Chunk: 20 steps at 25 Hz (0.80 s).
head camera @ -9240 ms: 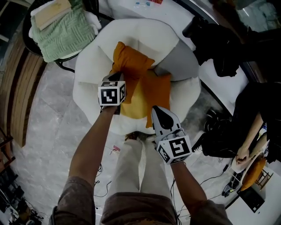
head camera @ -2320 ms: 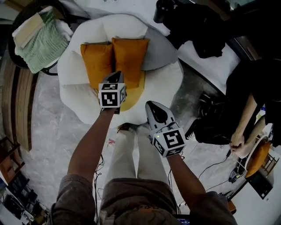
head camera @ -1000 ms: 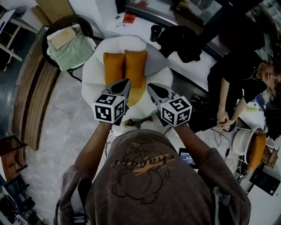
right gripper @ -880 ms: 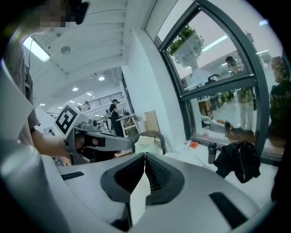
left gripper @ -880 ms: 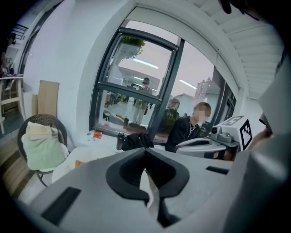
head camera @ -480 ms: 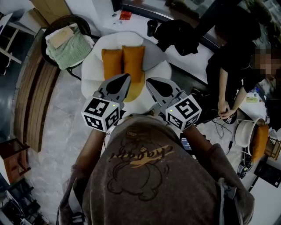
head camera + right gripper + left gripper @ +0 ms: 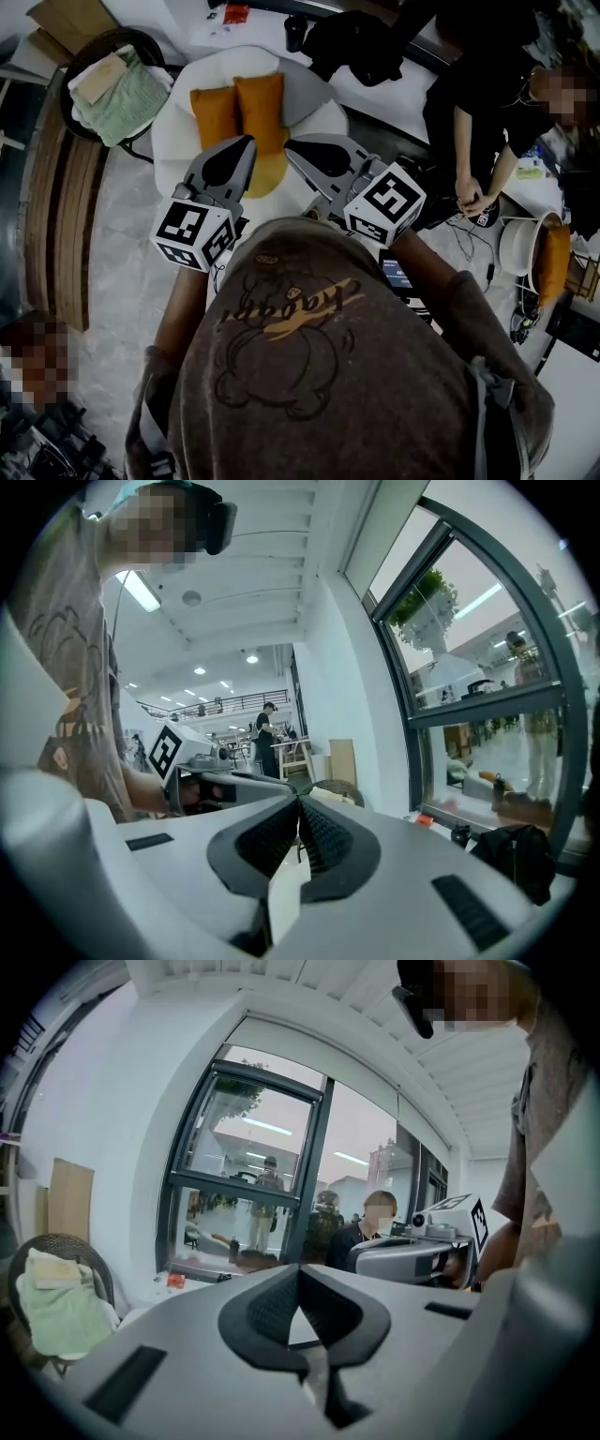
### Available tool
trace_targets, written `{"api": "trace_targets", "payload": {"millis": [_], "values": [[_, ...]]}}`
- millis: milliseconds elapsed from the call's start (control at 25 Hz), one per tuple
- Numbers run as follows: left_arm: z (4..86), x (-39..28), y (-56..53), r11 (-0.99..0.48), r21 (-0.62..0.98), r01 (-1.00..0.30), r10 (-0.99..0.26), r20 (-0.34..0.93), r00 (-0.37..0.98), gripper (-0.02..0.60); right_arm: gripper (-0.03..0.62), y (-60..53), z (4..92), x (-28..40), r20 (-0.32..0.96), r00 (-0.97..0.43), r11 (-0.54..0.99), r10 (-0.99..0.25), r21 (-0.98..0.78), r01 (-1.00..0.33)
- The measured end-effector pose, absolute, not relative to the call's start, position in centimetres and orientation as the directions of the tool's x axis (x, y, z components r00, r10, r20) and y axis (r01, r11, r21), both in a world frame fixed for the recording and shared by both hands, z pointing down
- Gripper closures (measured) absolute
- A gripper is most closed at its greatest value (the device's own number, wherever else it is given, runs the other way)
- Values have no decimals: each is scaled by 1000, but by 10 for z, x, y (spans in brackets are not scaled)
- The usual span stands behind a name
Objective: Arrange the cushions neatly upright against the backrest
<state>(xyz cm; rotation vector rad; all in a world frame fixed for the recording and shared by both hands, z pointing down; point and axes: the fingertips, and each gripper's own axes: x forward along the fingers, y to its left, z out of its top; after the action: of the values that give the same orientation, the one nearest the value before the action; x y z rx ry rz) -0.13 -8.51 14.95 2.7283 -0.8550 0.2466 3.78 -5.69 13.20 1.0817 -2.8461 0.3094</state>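
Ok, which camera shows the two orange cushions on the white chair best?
The head view: both orange cushions stand side by side at the back of the white chair. Neither gripper view shows them; both look out across the room.

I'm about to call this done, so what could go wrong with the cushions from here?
1. The left orange cushion and right orange cushion only lean on the backrest. The left gripper and right gripper are shut, empty and clear of them, so either cushion could slump forward.
2. The yellow pad lies flat on the seat. If it counts as a cushion, the job may be unfinished.
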Motion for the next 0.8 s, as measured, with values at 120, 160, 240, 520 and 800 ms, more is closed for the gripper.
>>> {"api": "trace_targets", "payload": {"millis": [120,160,240,520,800], "values": [[154,-3,-86,-785,199,-587,-539,249,805,577,574,-57,134,37,153,-758,741,-634,-163,-652],[155,-4,-86,-781,201,-591,-542,252,802,577,574,-57,134,37,152,-764,746,-627,-164,-645],[158,-7,-86,-777,207,-595,-543,257,799,577,574,-56,133,35,150,-777,759,-612,-164,-630],[163,-9,-90,-772,208,-601,-544,272,794,577,574,-63,132,38,173,-798,789,-577,-133,-599],[166,-13,-97,-770,212,-602,-544,274,793,577,574,-71,134,35,184,-805,797,-564,-131,-589]]}}
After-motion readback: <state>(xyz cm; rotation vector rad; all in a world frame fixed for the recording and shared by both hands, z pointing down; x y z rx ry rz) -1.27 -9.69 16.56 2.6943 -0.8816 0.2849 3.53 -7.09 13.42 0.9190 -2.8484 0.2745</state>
